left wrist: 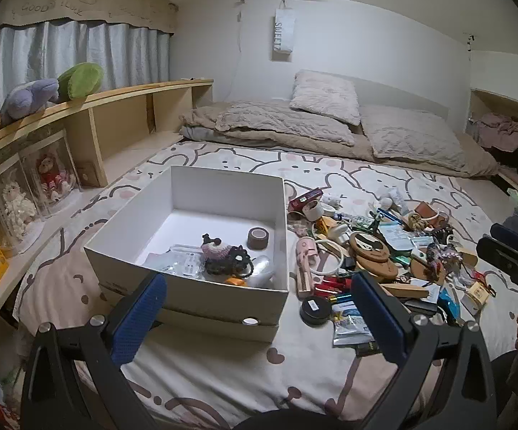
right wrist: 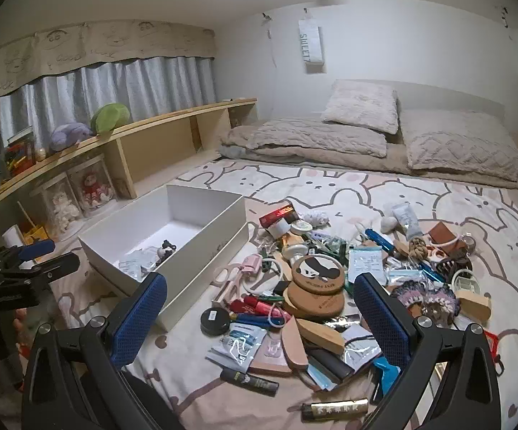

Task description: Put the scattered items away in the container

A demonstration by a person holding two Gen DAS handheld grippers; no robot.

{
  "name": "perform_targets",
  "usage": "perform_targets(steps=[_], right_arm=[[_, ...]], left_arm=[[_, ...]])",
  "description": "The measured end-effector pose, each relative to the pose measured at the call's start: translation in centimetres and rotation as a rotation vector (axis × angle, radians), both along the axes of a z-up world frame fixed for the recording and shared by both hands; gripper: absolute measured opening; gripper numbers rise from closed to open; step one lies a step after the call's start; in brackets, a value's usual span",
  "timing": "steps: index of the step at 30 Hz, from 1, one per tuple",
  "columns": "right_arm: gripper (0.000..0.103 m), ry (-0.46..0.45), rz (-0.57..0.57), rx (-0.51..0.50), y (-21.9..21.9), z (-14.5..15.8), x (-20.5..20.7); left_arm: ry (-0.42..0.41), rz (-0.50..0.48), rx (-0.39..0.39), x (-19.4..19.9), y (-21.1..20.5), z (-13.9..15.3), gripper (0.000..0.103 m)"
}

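hovering released and empty above the bed (left wrist: 223, 376), the left claw (left wrist: 259, 317) faces the white box (left wrist: 194, 283) while the right claw (right wrist: 259, 317), also released, overlooks the scattered pile (right wrist: 330, 286).

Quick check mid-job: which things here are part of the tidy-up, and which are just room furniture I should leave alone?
Job:
white box
round black tin
cork coasters
pink scissors
wooden brush
left gripper, right gripper, both open

Leave:
pillows
plush toys on shelf
boxed dolls
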State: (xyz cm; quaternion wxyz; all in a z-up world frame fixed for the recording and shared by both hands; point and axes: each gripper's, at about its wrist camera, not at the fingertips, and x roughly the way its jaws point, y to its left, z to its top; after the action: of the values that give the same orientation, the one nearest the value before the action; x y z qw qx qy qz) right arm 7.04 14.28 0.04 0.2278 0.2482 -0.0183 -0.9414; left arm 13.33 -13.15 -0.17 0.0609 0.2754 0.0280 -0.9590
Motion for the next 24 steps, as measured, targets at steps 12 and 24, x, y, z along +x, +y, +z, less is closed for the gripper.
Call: perform_targets(steps=[12, 24], right_arm=[[0.103, -0.017, -0.015, 0.015, 0.8, -1.0, 0.3], [0.103, -0.032, -0.016, 0.023, 0.9, -1.7, 0.5]], left_arm=[[-0.002, 0.011, -0.031, 0.5, 1.0, -0.7, 0.103], [-0.023, 0.003, -0.024, 0.8, 1.5, -1.7, 0.103]])
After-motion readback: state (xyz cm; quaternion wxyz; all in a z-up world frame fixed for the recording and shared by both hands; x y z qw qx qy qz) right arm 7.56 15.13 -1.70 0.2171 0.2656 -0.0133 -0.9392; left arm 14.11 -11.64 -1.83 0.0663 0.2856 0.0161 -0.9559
